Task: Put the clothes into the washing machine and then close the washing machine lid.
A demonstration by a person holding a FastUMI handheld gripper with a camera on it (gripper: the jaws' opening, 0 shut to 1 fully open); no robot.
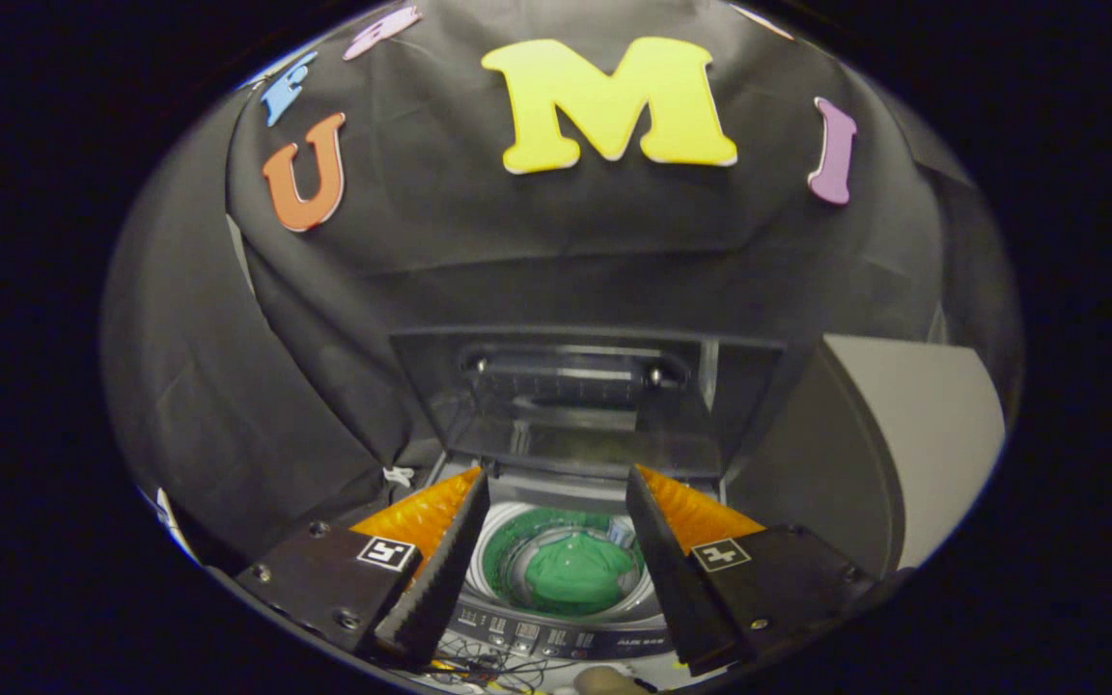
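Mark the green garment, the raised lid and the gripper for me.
Green garment (578, 576), gripper view: middle of the cloth lying in the drum.
Lid (575, 386), gripper view: dark inner face, standing open beyond the fingers.
Gripper (556, 483), gripper view: midway between the open fingertips, holding nothing.

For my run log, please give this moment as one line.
fingers: open, empty | green cloth garment: inside washing machine drum | dark hinged lid: raised | next: close lid

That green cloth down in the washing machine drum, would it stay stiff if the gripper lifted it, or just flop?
Probably flop: the green garment lies crumpled in soft folds at the bottom of the drum. It looks thin, so likely light for its size. Being bunched, it might slip or trail if pinched by one fold. The gripper hangs open above it, touching nothing.
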